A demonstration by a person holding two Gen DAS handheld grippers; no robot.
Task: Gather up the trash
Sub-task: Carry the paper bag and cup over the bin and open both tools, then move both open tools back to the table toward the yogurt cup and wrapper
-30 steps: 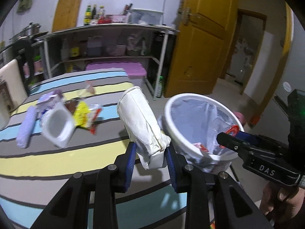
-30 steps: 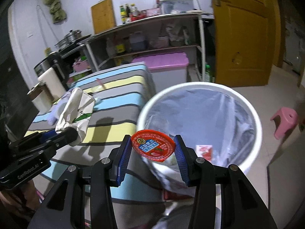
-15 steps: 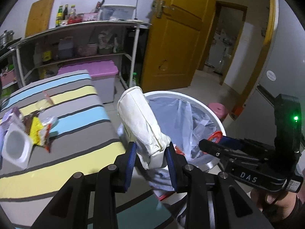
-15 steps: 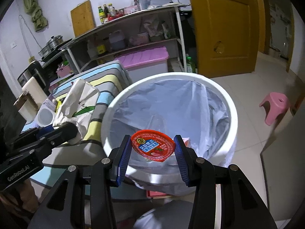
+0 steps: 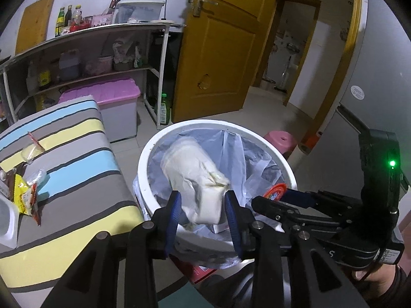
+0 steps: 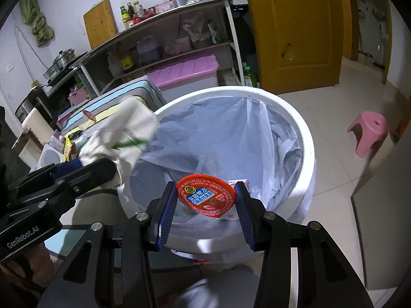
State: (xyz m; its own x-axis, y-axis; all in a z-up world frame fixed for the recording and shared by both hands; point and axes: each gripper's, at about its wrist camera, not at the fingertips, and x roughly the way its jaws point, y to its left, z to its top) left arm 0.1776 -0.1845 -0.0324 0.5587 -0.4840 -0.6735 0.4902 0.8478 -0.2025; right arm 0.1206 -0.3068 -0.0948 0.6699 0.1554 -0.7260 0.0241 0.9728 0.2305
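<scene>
Reaching forward over the near rim of the round white trash bin lined with a pale plastic bag (image 5: 278,163), the left gripper (image 5: 203,209) has its jaws spread, with a gap showing on each side of the crumpled white paper bag (image 5: 197,177) that sits blurred between and just beyond them, above the bin's mouth; whether either pad touches it cannot be told. To that gripper's right, the right gripper (image 6: 206,201) points level across the same rim, its jaws clenched on the red round foil-lidded jelly cup (image 6: 206,195), which sits flat between the blue pads (image 6: 168,210) over the bin's near edge. Beyond the right jaws, down inside the liner, lies a small red-and-white packet (image 6: 240,182). Left of the left jaws, on the striped blue, yellow and grey worktop (image 5: 74,197), lie a yellow snack wrapper (image 5: 24,199) and a clear crumpled wrapper (image 5: 32,150). A person's hand (image 5: 380,279) grips the right gripper's handle at lower right.
</scene>
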